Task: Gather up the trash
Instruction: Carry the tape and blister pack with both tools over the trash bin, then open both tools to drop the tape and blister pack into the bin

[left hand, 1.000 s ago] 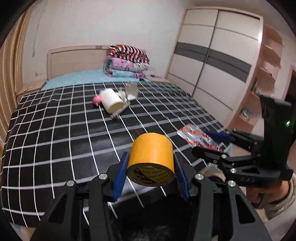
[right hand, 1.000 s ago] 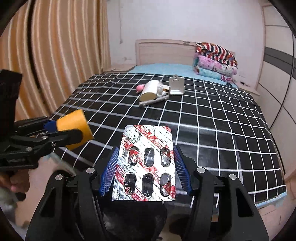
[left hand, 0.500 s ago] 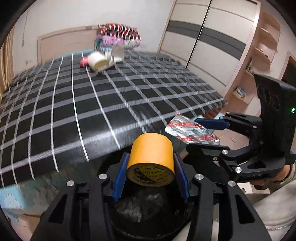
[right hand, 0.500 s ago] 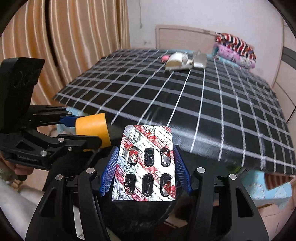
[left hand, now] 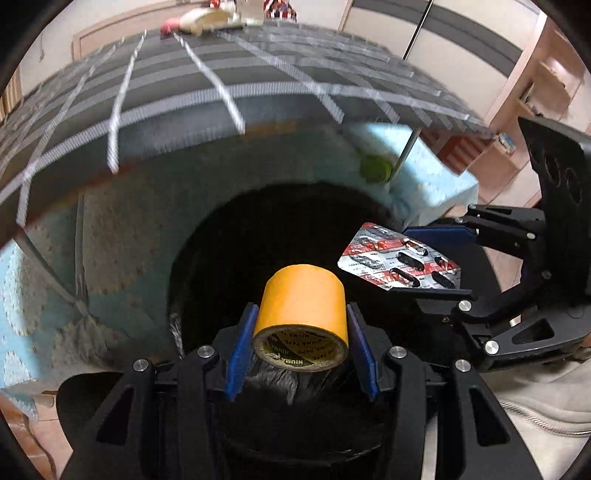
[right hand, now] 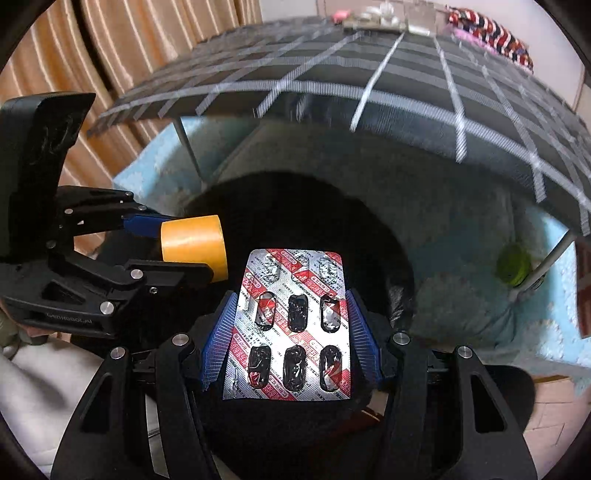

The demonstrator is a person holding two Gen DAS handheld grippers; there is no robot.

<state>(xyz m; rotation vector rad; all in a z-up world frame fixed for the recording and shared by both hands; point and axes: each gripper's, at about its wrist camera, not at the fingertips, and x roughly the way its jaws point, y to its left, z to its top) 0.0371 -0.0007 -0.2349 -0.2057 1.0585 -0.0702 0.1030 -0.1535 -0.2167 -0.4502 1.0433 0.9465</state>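
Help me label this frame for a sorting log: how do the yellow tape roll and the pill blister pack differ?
The tape roll is a thick yellow cylinder; the blister pack is a flat silver and red sheet with punched-out pockets. The roll sits in the left gripper, clamped across its round sides; the pack sits in the right gripper, pinched by its long edges. Both are held above the black trash bag beside the bed.

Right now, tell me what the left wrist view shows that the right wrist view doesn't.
Only the left wrist view shows the wardrobe and shelves, plus the printed core of the tape clamped in the left gripper. Only the right wrist view shows the curtain and the folded blankets. Both show the tape, the blister pack clamped in the right gripper, the black bin beneath them, the checked bed and a green object below its edge.
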